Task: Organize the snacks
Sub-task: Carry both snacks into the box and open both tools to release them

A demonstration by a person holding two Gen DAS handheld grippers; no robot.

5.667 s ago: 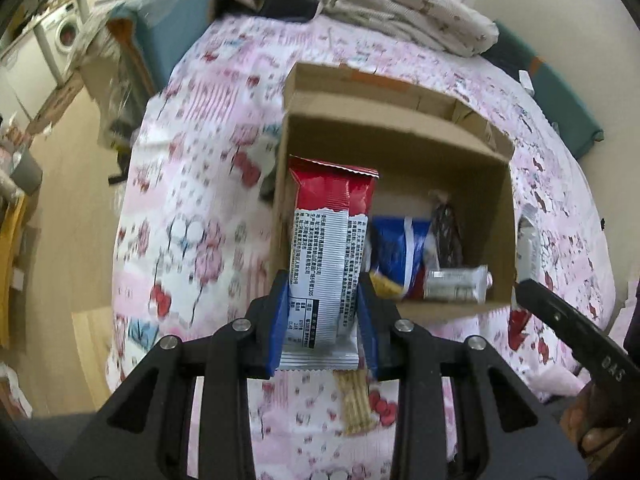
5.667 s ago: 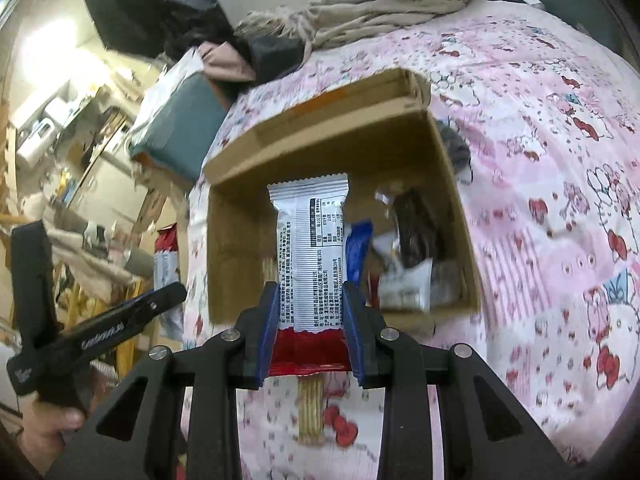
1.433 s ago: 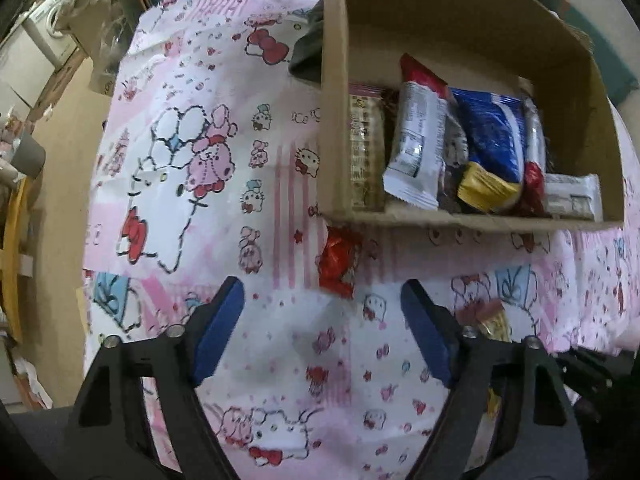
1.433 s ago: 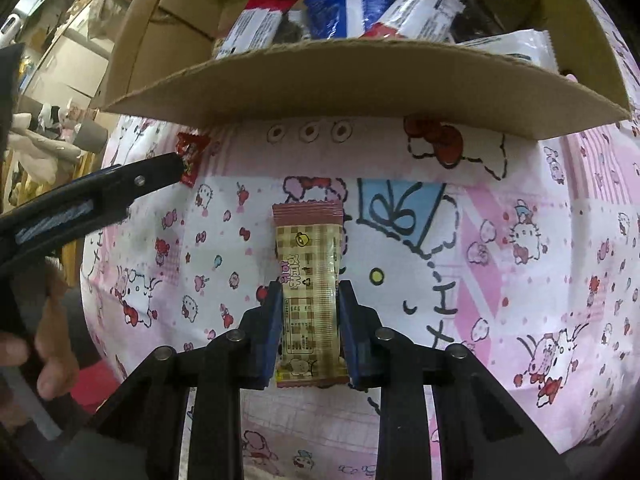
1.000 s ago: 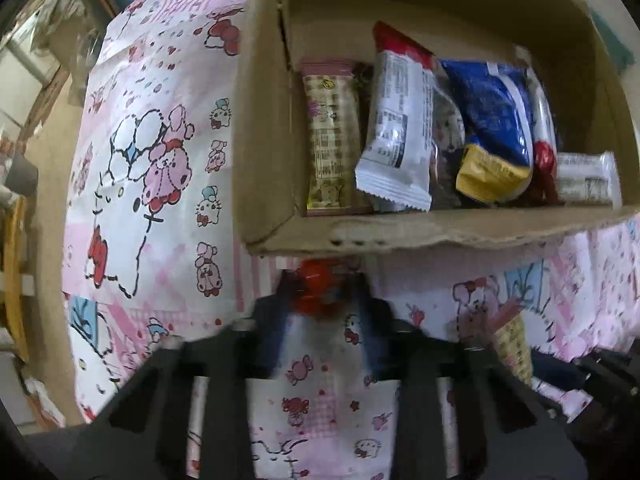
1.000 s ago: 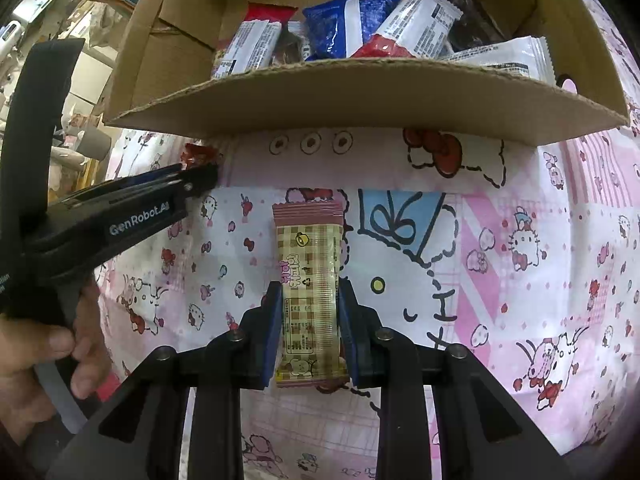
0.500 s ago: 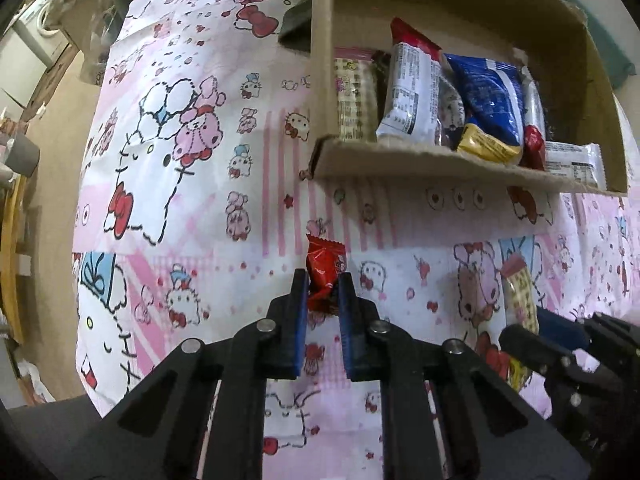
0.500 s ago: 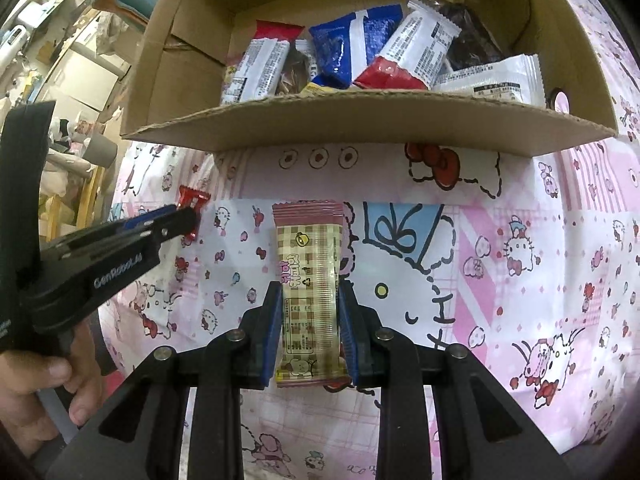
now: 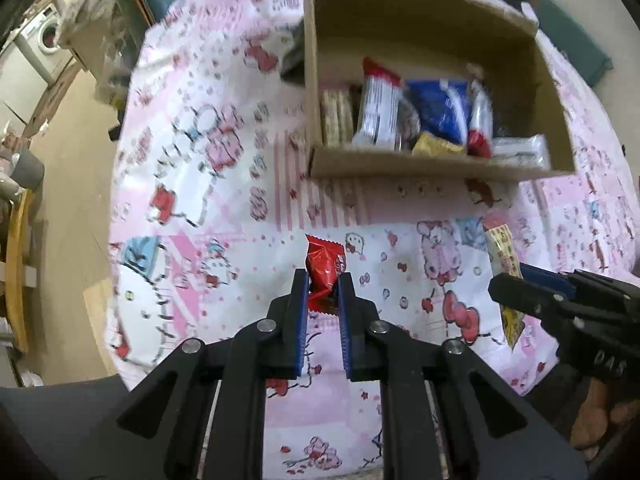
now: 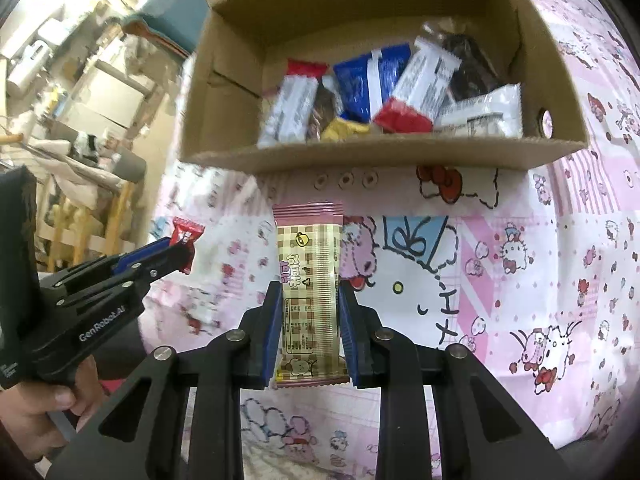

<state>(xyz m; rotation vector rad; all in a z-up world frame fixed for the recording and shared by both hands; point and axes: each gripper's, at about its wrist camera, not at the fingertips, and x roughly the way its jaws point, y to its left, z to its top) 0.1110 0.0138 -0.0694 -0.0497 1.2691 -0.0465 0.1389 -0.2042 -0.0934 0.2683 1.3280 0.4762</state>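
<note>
The left gripper (image 9: 323,280) pinches a small red candy packet (image 9: 324,266) that sticks out past its fingertips. The right gripper (image 10: 309,292) clamps a checked wafer bar (image 10: 310,296) upright between its pads. Ahead of both sits the open cardboard box (image 10: 380,156) of snacks on the pink cartoon sheet (image 9: 192,184).

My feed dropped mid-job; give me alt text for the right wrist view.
The right gripper holds a checked snack bar above the pink bedsheet, pointing toward the cardboard box of snacks. At left, the left gripper holds a small red candy.
</note>
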